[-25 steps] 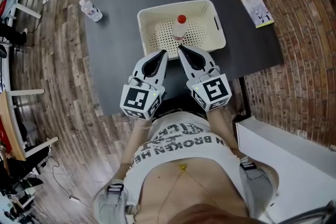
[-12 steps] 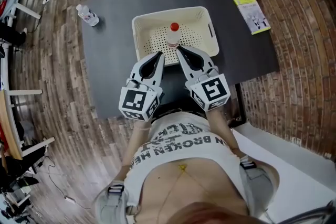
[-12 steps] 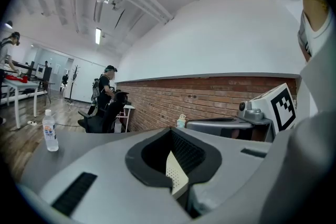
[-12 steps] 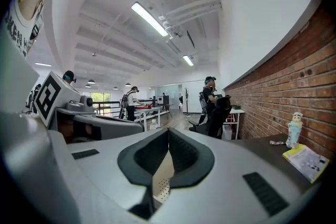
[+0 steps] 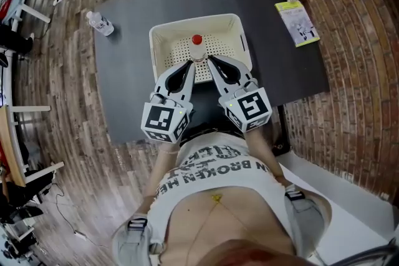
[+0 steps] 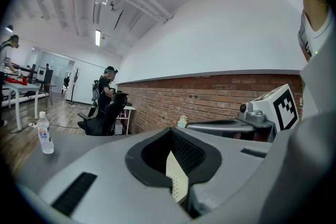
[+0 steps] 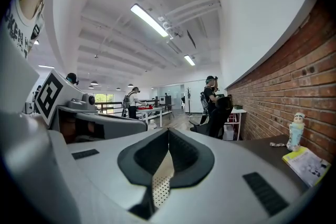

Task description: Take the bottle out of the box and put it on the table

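Dark table point(image 5: 124, 84) bearing the cream box point(image 5: 154, 47); the red-capped bottle point(image 5: 197, 50) stands upright inside. My left gripper point(image 5: 191, 65) and right gripper point(image 5: 211, 60) sit pressed together, empty, at the near rim; I should spread one before straddling the bottle.

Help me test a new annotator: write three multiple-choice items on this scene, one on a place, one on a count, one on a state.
1. Where is the red-capped bottle? A in the cream box; B on the floor; C on a chair.
2. How many bottles does the head view show? A one; B two; C four.
3. How are the left gripper's jaws? A wide apart; B shut, empty; C closed on a bottle.
1 A: the red-capped bottle stands inside the cream box.
2 B: a second bottle stands on the table, far left.
3 B: the left gripper's jaws meet with nothing between them.
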